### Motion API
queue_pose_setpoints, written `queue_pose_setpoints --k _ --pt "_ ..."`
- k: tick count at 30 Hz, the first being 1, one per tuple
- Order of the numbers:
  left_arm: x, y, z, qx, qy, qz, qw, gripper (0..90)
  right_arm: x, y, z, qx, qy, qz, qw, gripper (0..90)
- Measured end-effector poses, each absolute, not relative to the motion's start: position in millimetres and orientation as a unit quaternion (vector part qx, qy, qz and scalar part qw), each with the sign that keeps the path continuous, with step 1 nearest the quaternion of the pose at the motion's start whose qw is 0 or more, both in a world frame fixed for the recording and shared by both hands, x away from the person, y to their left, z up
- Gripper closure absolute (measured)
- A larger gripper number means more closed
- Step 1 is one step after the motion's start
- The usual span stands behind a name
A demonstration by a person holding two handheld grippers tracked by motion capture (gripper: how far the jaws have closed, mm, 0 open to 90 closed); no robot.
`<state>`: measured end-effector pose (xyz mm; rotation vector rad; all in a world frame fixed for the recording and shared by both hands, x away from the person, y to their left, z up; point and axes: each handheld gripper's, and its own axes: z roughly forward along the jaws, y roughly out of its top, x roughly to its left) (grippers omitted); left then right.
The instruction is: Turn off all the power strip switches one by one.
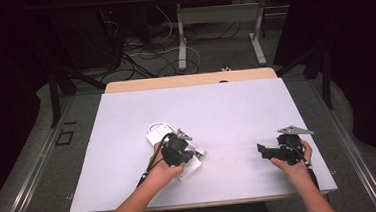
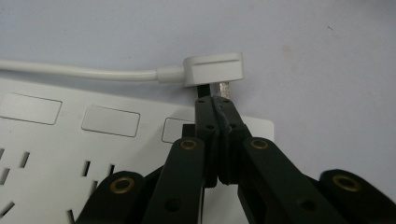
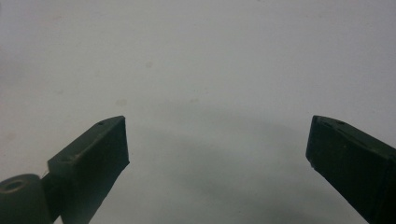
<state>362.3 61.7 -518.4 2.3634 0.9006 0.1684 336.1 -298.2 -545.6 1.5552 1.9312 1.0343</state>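
The white plastic plug (image 2: 214, 69) on its white cable (image 2: 79, 72) lies just past the white power strip (image 2: 56, 154), mid-left on the white table (image 1: 226, 108). My left gripper (image 2: 214, 105) has jaws together at its prongs, perhaps pinching one. I judge insertion comes next: align prongs with slots. Right gripper (image 3: 217, 144) hangs wide apart, empty.

Power strip (image 1: 164, 137) lies on table (image 1: 236, 107), plug (image 2: 214, 69) beside it.

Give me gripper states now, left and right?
Left gripper: closed beside the white plug; a grip on a prong cannot be told.
Right gripper: open, holding nothing.
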Motion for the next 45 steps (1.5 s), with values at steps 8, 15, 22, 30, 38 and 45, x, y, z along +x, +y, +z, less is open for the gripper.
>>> queue_pose_setpoints --k 8,15,22,30,38,45 --pt "363 61 -520 0.893 0.336 0.06 0.294 90.0 336 -299 -546 0.562 0.702 0.374 0.227 5.2" --pt "362 61 -521 0.892 0.336 0.063 0.297 90.0 336 -298 -546 0.564 0.7 0.375 0.226 5.2" --pt "359 66 -519 0.89 0.343 0.071 0.292 87.5 336 -299 -545 0.565 0.698 0.376 0.228 5.2" --pt "354 91 -508 0.872 0.368 0.087 0.311 79.4 335 -299 -545 0.565 0.697 0.377 0.229 5.2" --pt "349 135 -502 0.846 0.407 0.12 0.323 69.6 335 -299 -545 0.568 0.696 0.376 0.227 5.2" --pt "346 180 -507 0.819 0.437 0.165 0.333 51.3 335 -299 -545 0.564 0.699 0.375 0.228 5.2"
